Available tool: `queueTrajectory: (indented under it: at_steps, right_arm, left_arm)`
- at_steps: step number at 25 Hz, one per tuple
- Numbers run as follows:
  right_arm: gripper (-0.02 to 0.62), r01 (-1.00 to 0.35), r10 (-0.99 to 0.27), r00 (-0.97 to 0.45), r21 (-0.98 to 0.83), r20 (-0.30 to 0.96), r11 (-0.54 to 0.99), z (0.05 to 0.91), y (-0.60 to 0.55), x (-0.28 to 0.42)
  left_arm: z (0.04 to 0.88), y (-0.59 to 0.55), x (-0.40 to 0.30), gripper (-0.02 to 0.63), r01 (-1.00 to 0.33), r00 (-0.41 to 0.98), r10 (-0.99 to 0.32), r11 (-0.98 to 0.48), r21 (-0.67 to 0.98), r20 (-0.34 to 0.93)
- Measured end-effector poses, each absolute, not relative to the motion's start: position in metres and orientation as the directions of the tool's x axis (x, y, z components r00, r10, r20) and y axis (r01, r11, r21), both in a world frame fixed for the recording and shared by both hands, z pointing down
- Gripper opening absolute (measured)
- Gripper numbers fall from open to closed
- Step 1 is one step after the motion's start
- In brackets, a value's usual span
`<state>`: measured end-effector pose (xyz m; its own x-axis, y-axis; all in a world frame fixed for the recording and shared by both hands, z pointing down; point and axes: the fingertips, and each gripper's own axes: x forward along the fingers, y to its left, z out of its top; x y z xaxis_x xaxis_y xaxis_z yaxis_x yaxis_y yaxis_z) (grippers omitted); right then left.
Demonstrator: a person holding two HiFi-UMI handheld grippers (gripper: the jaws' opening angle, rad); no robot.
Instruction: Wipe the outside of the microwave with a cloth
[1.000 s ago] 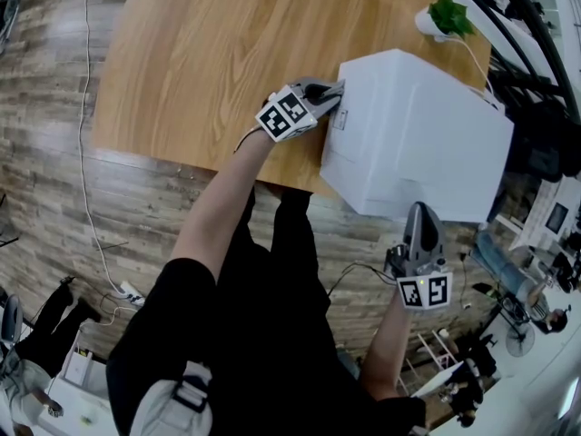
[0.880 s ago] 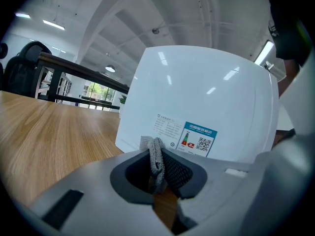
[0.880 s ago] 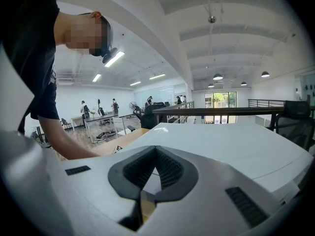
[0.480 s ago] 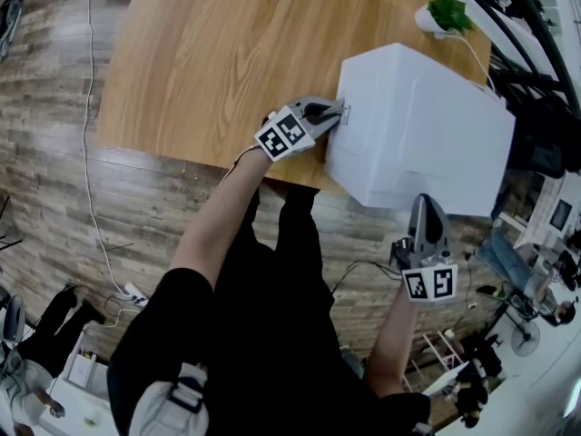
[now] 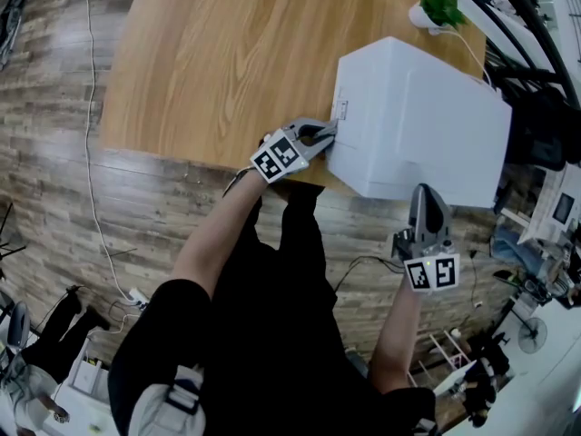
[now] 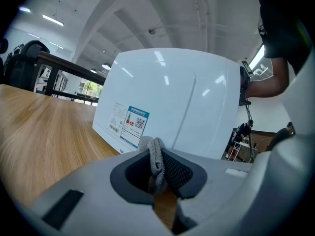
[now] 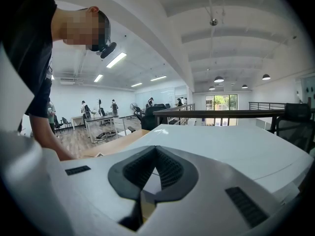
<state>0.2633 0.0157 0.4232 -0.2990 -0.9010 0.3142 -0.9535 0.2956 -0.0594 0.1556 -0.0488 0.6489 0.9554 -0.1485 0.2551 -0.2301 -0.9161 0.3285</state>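
at the desk's [image 5: 227,53] near edge sits the white microwave [image 5: 418,125]. left gripper [image 5: 329,133] is pinching a grey cloth [image 6: 155,154] right up by its labelled side. right gripper [image 5: 426,196] has jaws pressed together, empty, at the microwave's top.

In my left claw [image 6: 155,151], matt grey plastic with ribbed pads, sits a rough knitted cloth [image 6: 154,160]; ahead, the microwave [image 6: 167,95] is smooth glossy white, and the table [image 6: 44,132] below is satin grained wood.
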Motion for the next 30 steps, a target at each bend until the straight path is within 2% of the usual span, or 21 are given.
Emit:
queueTrajectory:
  at_steps: [16,30]
  right_arm:
    - [-0.002,-0.948,-0.902,-0.307,-0.012,0.303,0.319,0.424,0.017,0.261]
    - [-0.002,-0.935,-0.903,-0.352,-0.036,0.248,0.354,0.425,0.025,0.261]
  left_arm:
    - [0.649,-0.002,0.155,0.043,-0.178,0.954,-0.083,-0.93,0.321,0.289]
    - [0.657,0.034,0.147,0.043,-0.213,0.934,-0.091,-0.917,0.337,0.344]
